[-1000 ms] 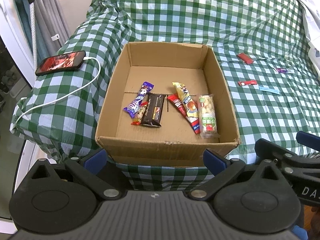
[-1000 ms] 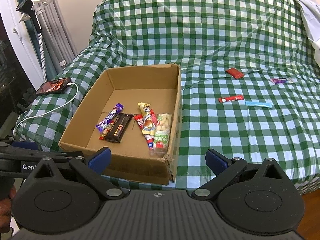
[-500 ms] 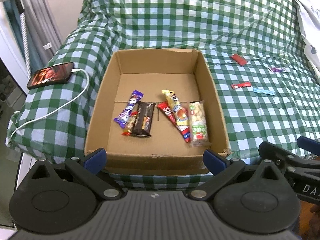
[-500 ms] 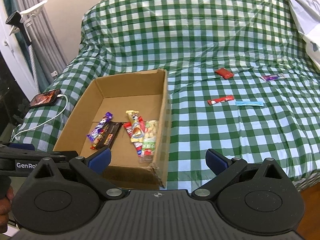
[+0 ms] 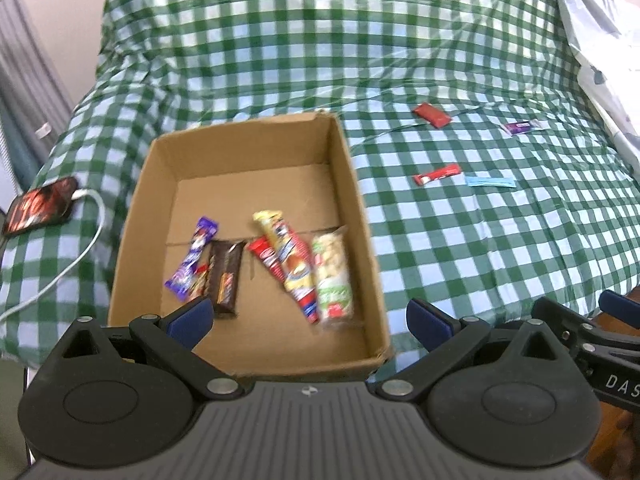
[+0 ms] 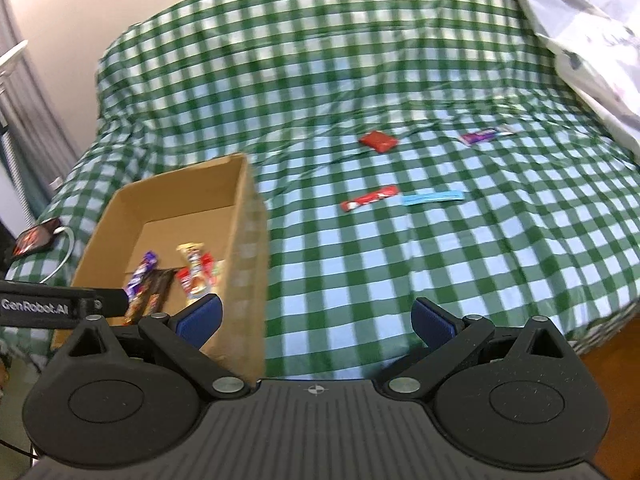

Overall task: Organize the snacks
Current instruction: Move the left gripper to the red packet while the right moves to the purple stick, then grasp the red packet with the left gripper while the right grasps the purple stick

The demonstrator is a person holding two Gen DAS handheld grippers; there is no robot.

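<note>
Green-check bedspread (image 5: 440, 264) covers whole bed. Cardboard box (image 5: 360, 208) on its L part, open top. Both grippers near bed's front edge: L gripper (image 5: 308, 316) over box front wall, jaws wide apart, empty; R gripper (image 6: 316, 318) just R of box, jaws wide, empty. Inside box: peanut pack (image 5: 333, 276), yellow-red bar (image 5: 290, 260), brown bar (image 5: 226, 272), purple bar (image 5: 192, 260). R of box, well apart, on spread: red packet (image 6: 378, 141), red bar (image 6: 370, 198), blue strip (image 6: 432, 197), purple wrapper (image 6: 482, 135). Phone (image 5: 40, 204) L of box, cable attached.
</note>
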